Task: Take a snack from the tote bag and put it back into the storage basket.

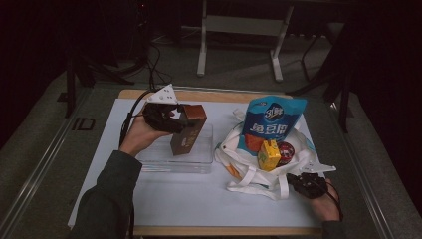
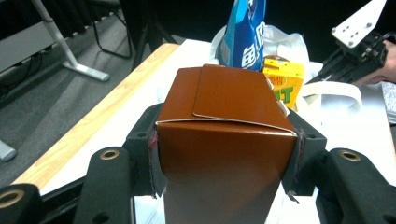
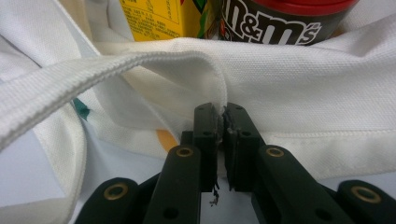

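Counting one brown box (image 1: 188,129) (clamped), one white bag (image 1: 249,169), three snacks.

Table (image 1: 209,209) under my hands: white sheet over a wood-edged top. Clear plastic tray (image 1: 199,159) lies on it just below my left fingers. White tote bag (image 1: 244,174) lies on it, against my right fingers.

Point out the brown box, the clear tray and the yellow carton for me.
brown box (image 2: 224,140), left gripper view, its front face.
clear tray (image 1: 199,162), high view, its near right wall.
yellow carton (image 1: 268,155), high view, its front face.
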Motion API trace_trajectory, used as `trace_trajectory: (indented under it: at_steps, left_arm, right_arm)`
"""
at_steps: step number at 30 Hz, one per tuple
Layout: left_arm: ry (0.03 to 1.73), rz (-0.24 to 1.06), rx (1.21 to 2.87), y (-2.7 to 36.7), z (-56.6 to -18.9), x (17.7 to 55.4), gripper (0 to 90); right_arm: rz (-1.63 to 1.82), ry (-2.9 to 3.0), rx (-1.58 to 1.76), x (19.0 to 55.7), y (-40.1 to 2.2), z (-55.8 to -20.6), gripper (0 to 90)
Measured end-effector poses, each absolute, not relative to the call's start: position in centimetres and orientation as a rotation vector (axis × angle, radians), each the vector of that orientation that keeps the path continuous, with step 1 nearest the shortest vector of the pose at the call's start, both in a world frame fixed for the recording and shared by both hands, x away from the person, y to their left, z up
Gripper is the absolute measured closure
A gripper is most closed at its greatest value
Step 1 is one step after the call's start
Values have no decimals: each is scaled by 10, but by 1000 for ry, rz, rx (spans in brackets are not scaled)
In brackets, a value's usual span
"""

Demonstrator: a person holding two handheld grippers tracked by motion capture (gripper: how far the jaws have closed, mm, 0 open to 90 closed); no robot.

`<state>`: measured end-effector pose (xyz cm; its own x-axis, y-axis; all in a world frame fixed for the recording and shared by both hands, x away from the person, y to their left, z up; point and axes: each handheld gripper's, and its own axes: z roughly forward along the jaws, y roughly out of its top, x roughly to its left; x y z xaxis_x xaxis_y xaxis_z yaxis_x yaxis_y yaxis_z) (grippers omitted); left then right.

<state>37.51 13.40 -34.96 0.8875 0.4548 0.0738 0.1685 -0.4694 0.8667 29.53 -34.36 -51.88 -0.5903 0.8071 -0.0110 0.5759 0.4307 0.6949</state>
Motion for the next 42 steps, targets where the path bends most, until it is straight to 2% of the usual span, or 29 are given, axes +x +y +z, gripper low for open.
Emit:
trace_trajectory:
  at_steps: [42]
  left_arm:
    - [487,351,2303,160,-374,375,429]
  right_arm:
    - [942,2344,1187,295,-343,-519,839]
